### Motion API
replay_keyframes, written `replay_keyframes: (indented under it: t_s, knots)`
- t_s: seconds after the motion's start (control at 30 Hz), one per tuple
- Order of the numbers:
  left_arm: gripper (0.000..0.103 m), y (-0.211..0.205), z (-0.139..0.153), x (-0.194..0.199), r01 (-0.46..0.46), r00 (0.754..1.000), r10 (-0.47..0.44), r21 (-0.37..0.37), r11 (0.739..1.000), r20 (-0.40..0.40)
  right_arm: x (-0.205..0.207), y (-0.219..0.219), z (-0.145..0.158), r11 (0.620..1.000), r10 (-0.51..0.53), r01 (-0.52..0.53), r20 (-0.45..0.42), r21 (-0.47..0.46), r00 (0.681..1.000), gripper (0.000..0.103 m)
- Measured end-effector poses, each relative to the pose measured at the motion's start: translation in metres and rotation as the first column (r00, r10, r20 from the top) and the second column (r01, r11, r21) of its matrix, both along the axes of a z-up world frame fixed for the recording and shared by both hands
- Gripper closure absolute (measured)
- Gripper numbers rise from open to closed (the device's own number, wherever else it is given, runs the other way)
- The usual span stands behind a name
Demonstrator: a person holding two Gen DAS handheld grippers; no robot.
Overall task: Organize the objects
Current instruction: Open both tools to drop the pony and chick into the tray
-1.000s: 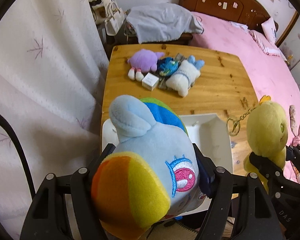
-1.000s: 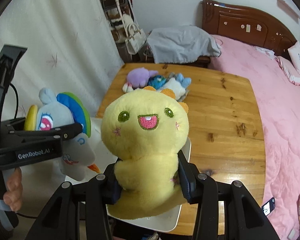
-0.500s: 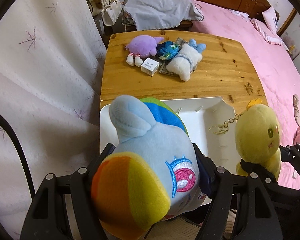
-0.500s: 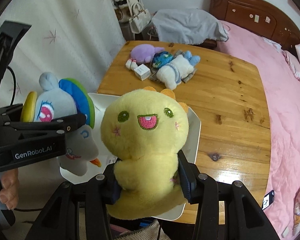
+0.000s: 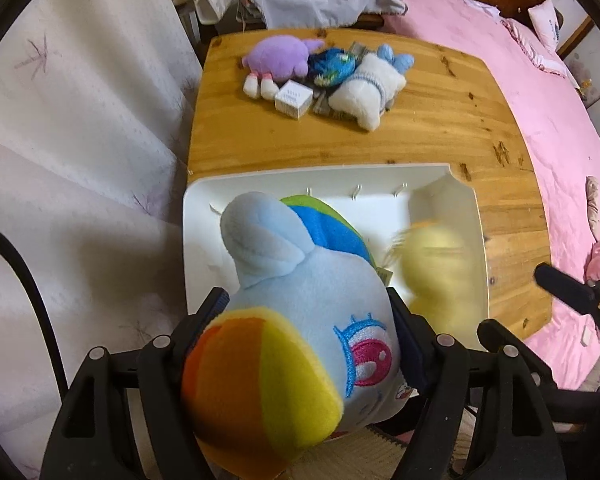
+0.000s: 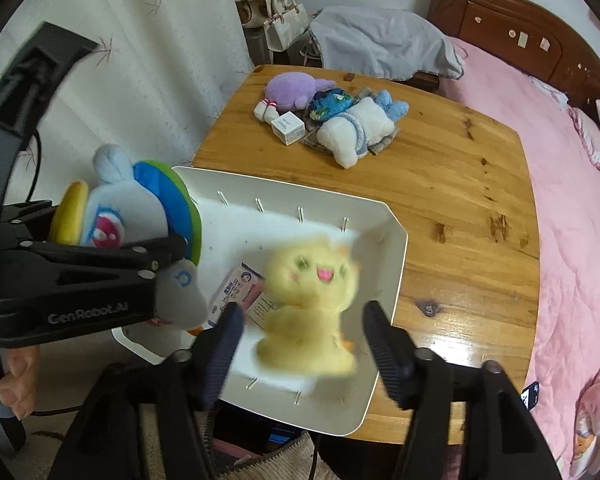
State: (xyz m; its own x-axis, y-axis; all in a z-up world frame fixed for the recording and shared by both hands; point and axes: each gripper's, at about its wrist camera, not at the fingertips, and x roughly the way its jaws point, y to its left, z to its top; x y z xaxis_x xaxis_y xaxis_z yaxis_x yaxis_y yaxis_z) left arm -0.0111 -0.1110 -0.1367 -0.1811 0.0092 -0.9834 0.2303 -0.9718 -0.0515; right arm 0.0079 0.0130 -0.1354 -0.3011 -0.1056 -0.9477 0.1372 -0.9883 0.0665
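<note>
A wooden tabletop [image 6: 452, 184] stands beside a bed [image 6: 572, 208] with a pink cover. At the tabletop's near edge sits a white tray [image 6: 388, 264], partly overhanging it.

The right gripper [image 6: 303, 334] has its fingers spread wide apart, holding nothing. Between and just beyond them a yellow plush chick [image 6: 312, 304], blurred, sits inside the tray's right half, face up toward the camera. Whether it has settled on the tray floor cannot be told. Beside it in the tray lies a small printed packet [image 6: 240, 292].

The left gripper [image 5: 308, 320] has its fingers clamped on a blue plush pony [image 5: 300, 320] with a rainbow mane, held above the tray's left side. A bare hand [image 6: 16, 376] grips that gripper's handle.

Toward the tabletop's far left corner lies a cluster: a purple plush [image 6: 290, 90], a small white box [image 6: 287, 126] just in front of it, a blue patterned pouch [image 6: 330, 104], and a white plush with blue ears [image 6: 360, 130] lying on a checked cloth [image 6: 384, 145]. A grey garment [image 6: 380, 46] is heaped beyond the far edge, and white curtains [image 6: 140, 80] hang on the left.
</note>
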Motion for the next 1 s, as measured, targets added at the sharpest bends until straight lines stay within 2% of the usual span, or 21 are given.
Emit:
replay_keyframes:
  t_s: [0.2, 0.9, 0.93, 1.0]
  knots:
    - [0.018, 0.0022, 0.0012, 0.0010, 0.013, 1.000, -0.013, -0.022, 1.000, 0.002, 0.0006, -0.0016, 0.0003, 1.000, -0.002, 0.002, -0.001, 0.005, 1.000, 0.033]
    - [0.018, 0.0048, 0.0015, -0.0062, 0.045, 0.999, -0.045, -0.018, 0.999, 0.008, -0.0002, 0.0024, -0.0001, 1.000, -0.029, 0.029, -0.002, 0.006, 1.000, 0.033]
    - [0.018, 0.0048, 0.0013, -0.0067, 0.086, 0.996, -0.086, -0.024, 0.996, 0.011, -0.0002, 0.0027, -0.0004, 1.000, -0.030, 0.030, -0.001, 0.005, 1.000, 0.033]
    - [0.018, 0.0047, 0.0012, -0.0069, 0.089, 0.996, -0.088, -0.022, 0.996, 0.010, -0.0003, 0.0030, -0.0004, 0.999, -0.032, 0.032, 0.000, 0.005, 0.999, 0.033]
